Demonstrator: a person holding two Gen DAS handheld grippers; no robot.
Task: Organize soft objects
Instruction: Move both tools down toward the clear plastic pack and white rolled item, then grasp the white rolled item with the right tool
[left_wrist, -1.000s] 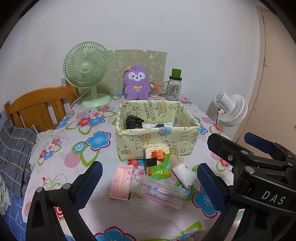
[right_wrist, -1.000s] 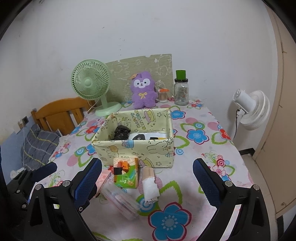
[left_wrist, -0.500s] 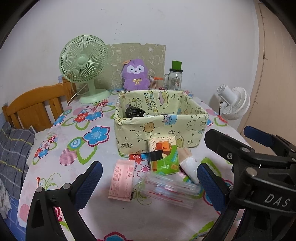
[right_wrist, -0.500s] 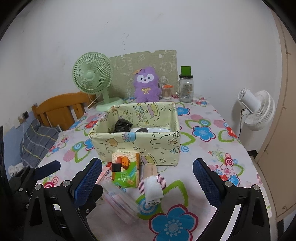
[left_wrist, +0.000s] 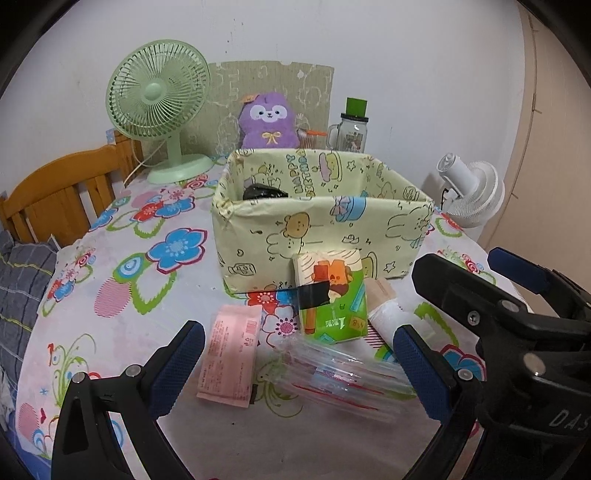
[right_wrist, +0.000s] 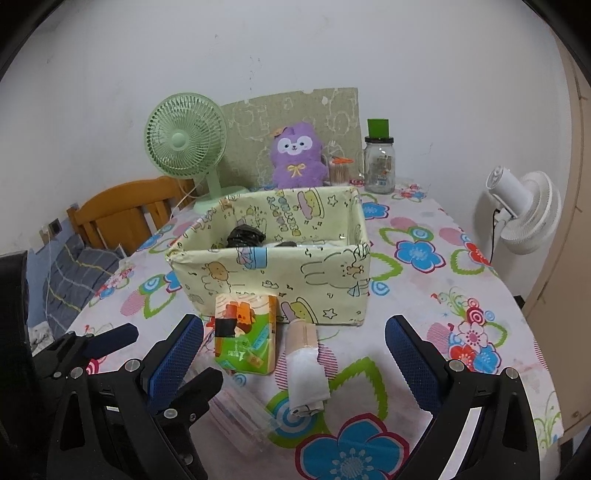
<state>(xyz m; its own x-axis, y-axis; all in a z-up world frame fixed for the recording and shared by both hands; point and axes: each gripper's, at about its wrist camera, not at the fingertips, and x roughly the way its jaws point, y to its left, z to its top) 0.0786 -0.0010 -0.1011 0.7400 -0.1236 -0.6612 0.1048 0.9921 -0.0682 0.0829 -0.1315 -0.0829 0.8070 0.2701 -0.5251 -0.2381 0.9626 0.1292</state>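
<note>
The tissue pack (left_wrist: 330, 295) (right_wrist: 246, 334) stood on the tabletop (left_wrist: 122, 295) (right_wrist: 424, 295), leaning against the front wall of the yellow fabric box (left_wrist: 321, 229) (right_wrist: 273, 258), with a white roll (left_wrist: 388, 317) (right_wrist: 306, 373) just right of it, a pink packet (left_wrist: 231, 356) to its left, and a clear plastic sleeve (left_wrist: 343, 373) in front. The box's contents were mostly hidden; only a black bundle (left_wrist: 264, 192) (right_wrist: 245, 236) showed clearly. The left gripper (left_wrist: 295, 373) and right gripper (right_wrist: 293, 363) hung above the tabletop, jaws spread wide, holding nothing. Compared with a second before, both had dropped lower and nearer the items; the box wall now hid more of the purple plush (left_wrist: 267, 120) (right_wrist: 297, 155).
</note>
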